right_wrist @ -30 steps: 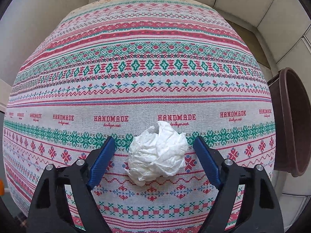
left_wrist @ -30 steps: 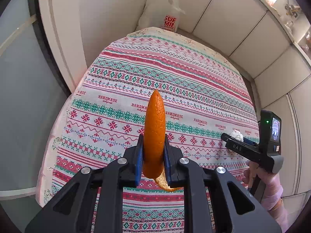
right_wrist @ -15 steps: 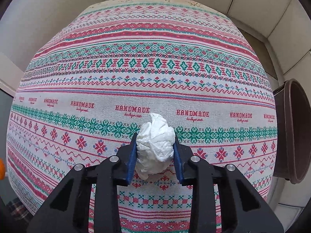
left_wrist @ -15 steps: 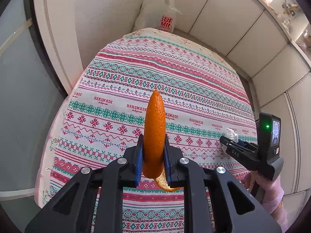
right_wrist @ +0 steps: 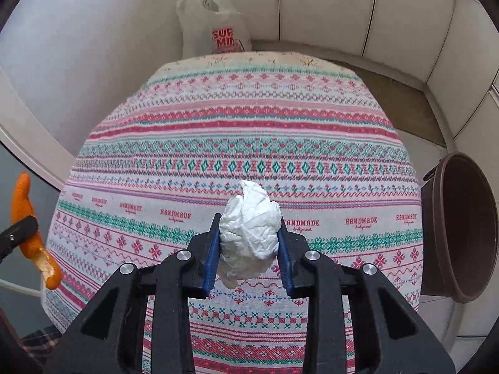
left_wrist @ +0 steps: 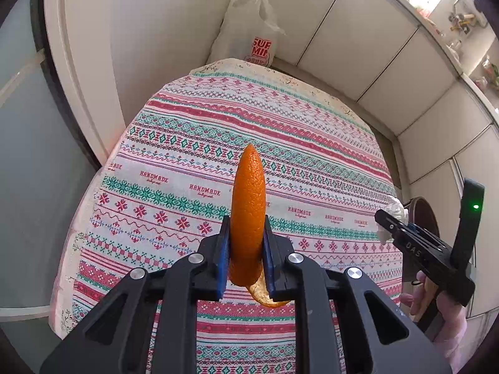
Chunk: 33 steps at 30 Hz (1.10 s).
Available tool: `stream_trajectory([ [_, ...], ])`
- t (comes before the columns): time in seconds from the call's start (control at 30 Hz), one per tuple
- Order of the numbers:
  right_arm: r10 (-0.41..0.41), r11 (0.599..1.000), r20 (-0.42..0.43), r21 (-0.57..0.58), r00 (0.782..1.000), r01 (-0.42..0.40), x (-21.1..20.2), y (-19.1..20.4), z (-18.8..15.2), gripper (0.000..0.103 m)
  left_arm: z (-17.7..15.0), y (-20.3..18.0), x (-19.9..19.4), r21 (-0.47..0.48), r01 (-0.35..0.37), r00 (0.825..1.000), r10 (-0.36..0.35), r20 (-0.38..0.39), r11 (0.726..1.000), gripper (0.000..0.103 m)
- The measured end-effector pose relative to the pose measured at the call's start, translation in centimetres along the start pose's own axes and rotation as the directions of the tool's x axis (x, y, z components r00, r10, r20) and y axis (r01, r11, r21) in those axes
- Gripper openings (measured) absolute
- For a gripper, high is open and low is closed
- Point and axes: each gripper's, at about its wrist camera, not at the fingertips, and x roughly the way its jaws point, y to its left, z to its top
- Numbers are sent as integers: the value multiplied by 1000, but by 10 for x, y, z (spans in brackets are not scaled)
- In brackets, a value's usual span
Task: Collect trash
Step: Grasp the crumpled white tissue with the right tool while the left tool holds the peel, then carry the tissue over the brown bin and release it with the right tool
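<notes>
Since a second ago the right gripper (right_wrist: 248, 243) has closed its jaws onto the crumpled white tissue (right_wrist: 248, 233) and lifted it clear of the tablecloth (right_wrist: 243, 143); the wad that lay on the cloth between wide-open pads now hangs pinched between the blue pads (right_wrist: 212, 255), above the row of "HANDMADE" lettering. The left gripper (left_wrist: 246, 252) hasn't shifted: its jaws stand narrow, clamped on a strip of orange peel (left_wrist: 248, 212) that points up out of the pads, with a curled end poking out below.

Off the right edge of the table a brown plastic bin (right_wrist: 461, 227) stands on the floor, mouth tilted toward the cloth, nothing between it and the raised tissue. At the far end a white plastic shopping bag (right_wrist: 212, 28) with red print leans in the corner, just behind the table edge.

The cloth is woven in red, green and pink bands and covers the whole tabletop. Pale panelled walls close in on the far and right sides. A hand (left_wrist: 443, 314) grips the right tool's handle.
</notes>
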Motion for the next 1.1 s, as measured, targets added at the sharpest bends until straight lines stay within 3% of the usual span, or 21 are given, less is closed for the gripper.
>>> stream_trajectory([
  [0.37, -46, 998, 197, 43, 979, 38, -66, -37, 20, 31, 5, -40, -11, 29, 46, 994, -49, 98, 999, 18],
  [0.6, -123, 992, 295, 76, 948, 105, -98, -63, 14, 31, 5, -73, -21, 73, 77, 980, -89, 179, 994, 18],
  [0.87, -193, 979, 360, 137, 913, 153, -125, -97, 4, 31, 2, -104, -14, 105, 125, 971, -143, 194, 987, 18],
  [1.1, -256, 961, 408, 206, 876, 184, -141, -124, -3, 32, 0, -135, -13, 133, 184, 952, -210, 224, 974, 18],
])
